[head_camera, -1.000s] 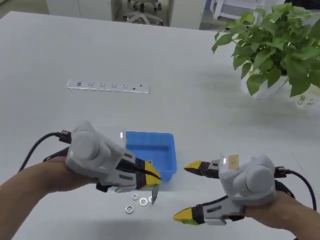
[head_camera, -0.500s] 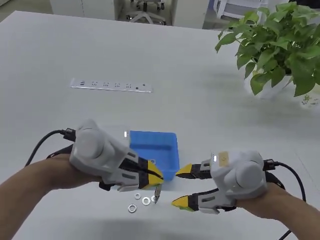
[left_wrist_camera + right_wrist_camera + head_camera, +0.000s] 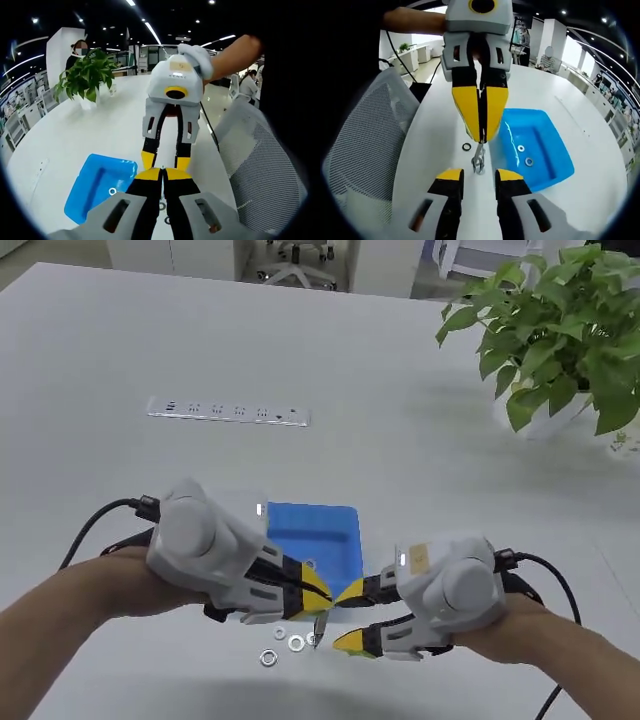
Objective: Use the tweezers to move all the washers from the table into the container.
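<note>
Washers (image 3: 296, 643) lie on the table (image 3: 400, 440) beside the container (image 3: 322, 535). The left tool (image 3: 318, 592) pinches the tweezers (image 3: 318, 626) over them, while the spread right tool (image 3: 346, 617) has closed in, probably to squeeze the tweezers.

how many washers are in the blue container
2, both on the blue container floor: one washer near the middle, the other washer beside it. The left gripper could hide more.
</note>
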Demonstrator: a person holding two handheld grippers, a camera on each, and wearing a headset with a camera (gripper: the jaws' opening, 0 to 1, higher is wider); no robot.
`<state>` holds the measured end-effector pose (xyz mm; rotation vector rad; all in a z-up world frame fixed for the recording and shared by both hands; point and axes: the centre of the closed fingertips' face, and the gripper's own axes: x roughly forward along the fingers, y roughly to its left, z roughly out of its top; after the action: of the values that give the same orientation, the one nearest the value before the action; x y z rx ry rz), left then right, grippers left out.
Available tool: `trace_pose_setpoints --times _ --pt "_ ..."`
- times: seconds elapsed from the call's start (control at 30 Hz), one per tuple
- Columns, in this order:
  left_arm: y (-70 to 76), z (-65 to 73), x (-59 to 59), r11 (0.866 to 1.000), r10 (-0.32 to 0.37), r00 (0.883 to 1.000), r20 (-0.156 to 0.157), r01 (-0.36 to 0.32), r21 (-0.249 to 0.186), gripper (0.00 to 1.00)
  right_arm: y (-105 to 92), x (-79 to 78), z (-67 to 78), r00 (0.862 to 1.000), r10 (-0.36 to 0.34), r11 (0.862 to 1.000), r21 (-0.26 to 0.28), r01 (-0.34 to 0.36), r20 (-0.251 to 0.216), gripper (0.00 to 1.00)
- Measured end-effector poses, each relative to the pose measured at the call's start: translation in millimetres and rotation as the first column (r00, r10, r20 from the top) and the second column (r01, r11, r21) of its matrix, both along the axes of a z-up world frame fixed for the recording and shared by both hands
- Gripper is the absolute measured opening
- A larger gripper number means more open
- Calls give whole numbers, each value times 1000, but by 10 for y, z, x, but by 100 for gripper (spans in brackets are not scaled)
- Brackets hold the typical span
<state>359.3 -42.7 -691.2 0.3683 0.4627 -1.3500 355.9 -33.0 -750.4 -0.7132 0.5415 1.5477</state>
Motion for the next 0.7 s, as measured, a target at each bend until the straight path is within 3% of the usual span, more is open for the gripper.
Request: trace_pose_setpoints --times 0.7 --pt "12 -5 -22 1000 -6 1000 -3 6 13 5 132 -27 -196 995 100 992 -72 -99 14 12"
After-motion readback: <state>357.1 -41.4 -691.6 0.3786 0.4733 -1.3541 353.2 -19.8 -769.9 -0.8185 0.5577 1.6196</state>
